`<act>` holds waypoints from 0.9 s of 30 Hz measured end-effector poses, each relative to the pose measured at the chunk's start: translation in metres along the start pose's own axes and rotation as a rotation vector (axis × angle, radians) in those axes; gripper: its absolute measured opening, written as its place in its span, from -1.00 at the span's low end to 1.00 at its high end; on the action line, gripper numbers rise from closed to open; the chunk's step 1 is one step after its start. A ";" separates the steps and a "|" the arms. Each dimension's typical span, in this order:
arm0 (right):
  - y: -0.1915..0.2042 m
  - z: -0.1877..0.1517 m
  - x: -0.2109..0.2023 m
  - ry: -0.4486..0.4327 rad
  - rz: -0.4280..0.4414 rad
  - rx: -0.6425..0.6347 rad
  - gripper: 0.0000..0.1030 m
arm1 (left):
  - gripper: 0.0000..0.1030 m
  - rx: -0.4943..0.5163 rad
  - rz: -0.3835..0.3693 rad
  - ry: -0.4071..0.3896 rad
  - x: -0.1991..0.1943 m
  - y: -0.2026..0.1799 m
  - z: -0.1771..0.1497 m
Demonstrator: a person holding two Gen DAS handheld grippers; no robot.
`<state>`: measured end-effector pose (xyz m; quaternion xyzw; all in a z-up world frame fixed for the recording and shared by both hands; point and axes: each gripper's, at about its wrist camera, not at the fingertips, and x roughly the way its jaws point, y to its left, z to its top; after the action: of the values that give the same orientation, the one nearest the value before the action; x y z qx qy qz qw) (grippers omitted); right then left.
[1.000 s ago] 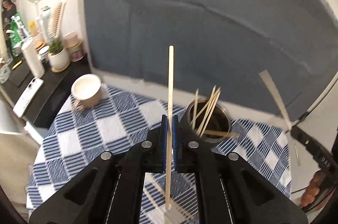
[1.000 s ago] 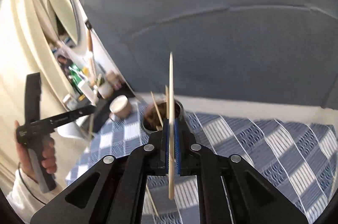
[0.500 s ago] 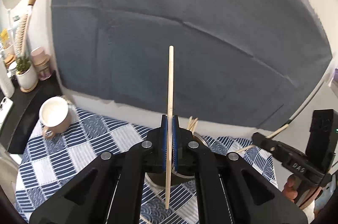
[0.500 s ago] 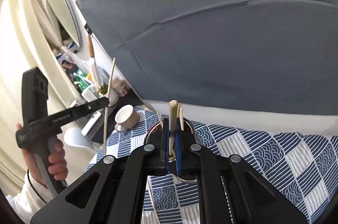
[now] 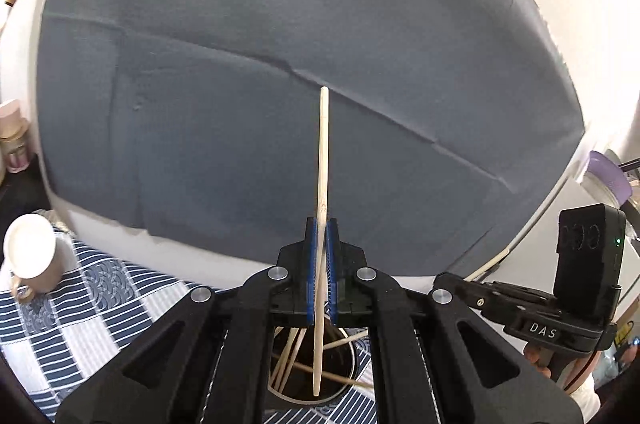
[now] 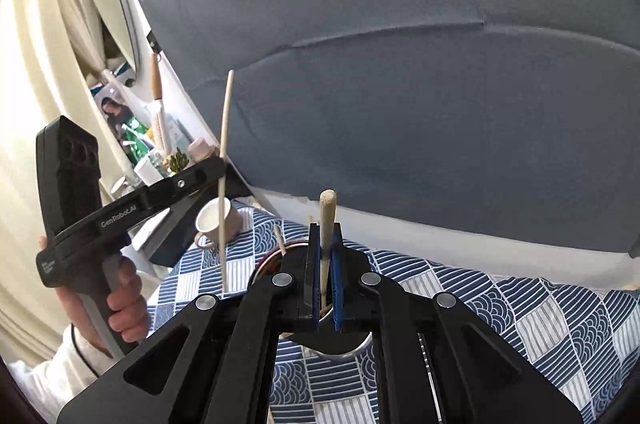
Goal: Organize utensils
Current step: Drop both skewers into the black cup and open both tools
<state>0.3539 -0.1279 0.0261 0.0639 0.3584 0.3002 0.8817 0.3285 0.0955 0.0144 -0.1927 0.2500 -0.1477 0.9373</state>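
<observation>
Both sets of jaws are clamped tight, each on one wooden stick. The left gripper (image 5: 320, 272) holds its chopstick (image 5: 322, 184) upright, lower tip hanging over the mouth of the metal cup (image 5: 312, 364), which stands on the blue checked tablecloth (image 5: 80, 312) toward its back edge. The right gripper (image 6: 325, 280) pinches the other chopstick (image 6: 327, 220) just above the same cup. I'd lower one at a time, tip well inside the rim, clear of the leaning sticks, before letting go.
</observation>
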 end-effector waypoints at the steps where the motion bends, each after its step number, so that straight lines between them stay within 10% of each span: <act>1: 0.000 0.000 0.002 0.004 -0.003 0.000 -0.91 | -0.91 0.008 -0.003 -0.007 0.003 0.000 -0.001; 27: 0.008 -0.024 0.069 0.173 -0.053 -0.030 -0.91 | -0.91 0.087 -0.001 0.086 0.048 0.032 -0.057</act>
<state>0.3723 -0.0843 -0.0298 0.0150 0.4304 0.2866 0.8558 0.3440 0.0900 -0.0649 -0.1454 0.2833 -0.1669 0.9331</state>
